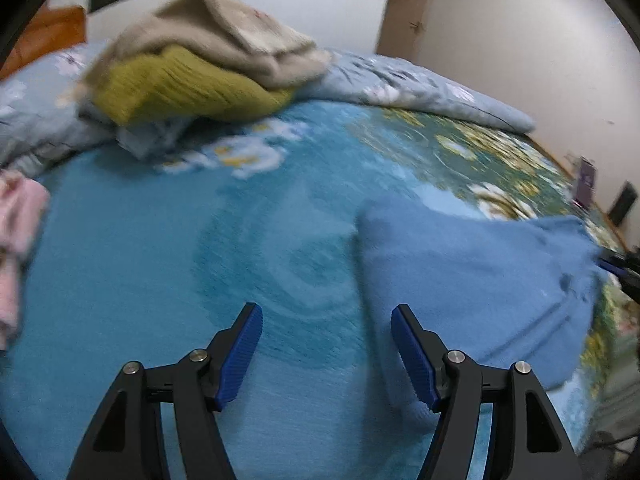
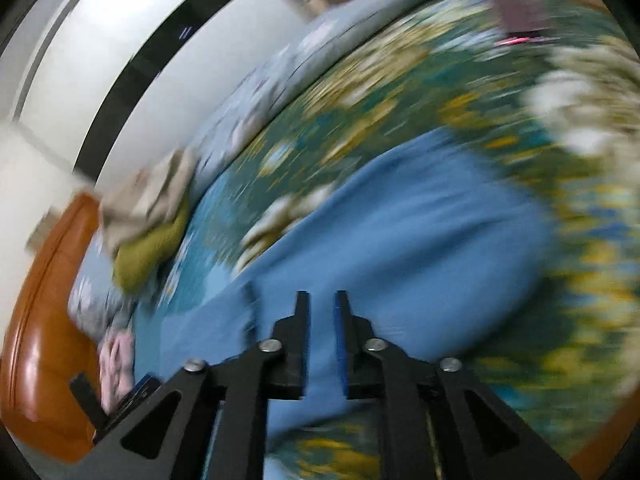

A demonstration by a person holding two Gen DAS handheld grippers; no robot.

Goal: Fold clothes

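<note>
A light blue garment [image 1: 476, 280] lies on the teal flowered bed cover [image 1: 180, 248], to the right of my left gripper [image 1: 326, 316]. The left gripper is open and empty, its right finger [image 1: 412, 356] at the garment's near left edge. In the right wrist view, which is blurred by motion, my right gripper [image 2: 322, 304] has its jaws close together around a fold of the same blue garment [image 2: 420, 232]. The right gripper also shows in the left wrist view [image 1: 612, 264], at the garment's far right end.
A stack of folded clothes, beige [image 1: 224, 36] over olive green [image 1: 180, 84], sits at the back of the bed on a pale flowered quilt [image 1: 420, 84]. A pink garment [image 1: 16, 240] lies at the left edge. An orange-brown headboard [image 2: 44, 300] and white walls surround the bed.
</note>
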